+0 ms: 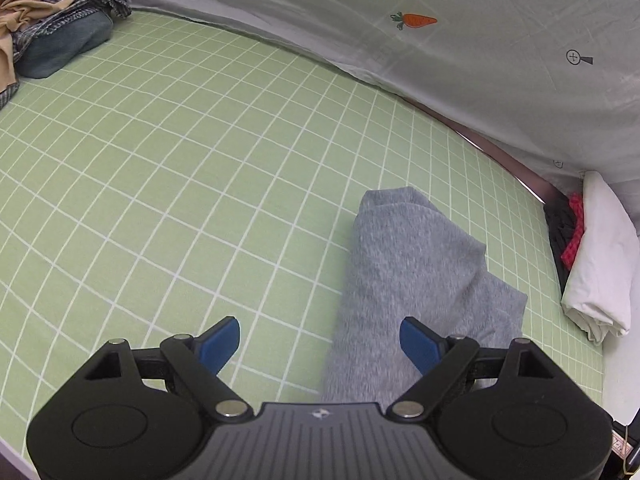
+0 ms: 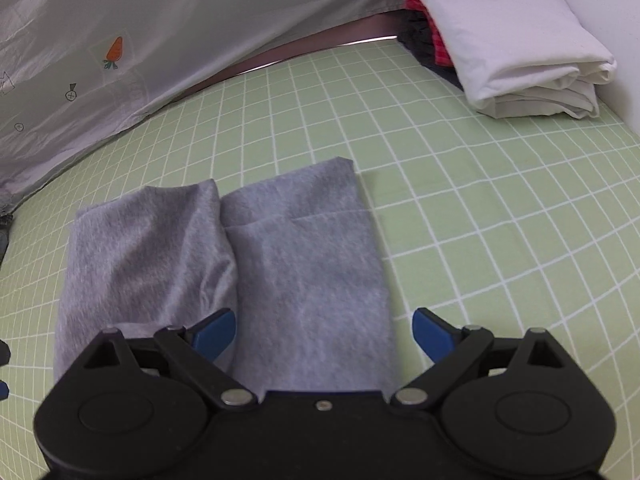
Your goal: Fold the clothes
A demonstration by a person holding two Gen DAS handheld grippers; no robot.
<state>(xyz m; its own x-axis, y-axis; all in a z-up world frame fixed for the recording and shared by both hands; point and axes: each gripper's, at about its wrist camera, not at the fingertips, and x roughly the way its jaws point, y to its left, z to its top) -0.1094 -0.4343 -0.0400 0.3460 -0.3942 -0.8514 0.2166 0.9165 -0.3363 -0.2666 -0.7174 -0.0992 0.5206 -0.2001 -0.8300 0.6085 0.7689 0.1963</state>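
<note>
Garment: grey garment (image 2: 248, 264), lower centre of frame, looks soft, light, floppy; pinch a folded edge.
Grippers: your left gripper (image 1: 320, 344) and right gripper (image 2: 324, 334) gape, empty.

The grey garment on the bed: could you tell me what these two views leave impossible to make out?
- Grey garment: near end hidden under the right gripper body; right wrist view.
- Same garment, left wrist view: lower part covered by the left gripper.
- Dark and red clothes: mostly hidden behind the folded white cloth.
- Unfolded pile: cut by the frame edge.

No readable text on the grey curtain (image 1: 460, 40)
</note>
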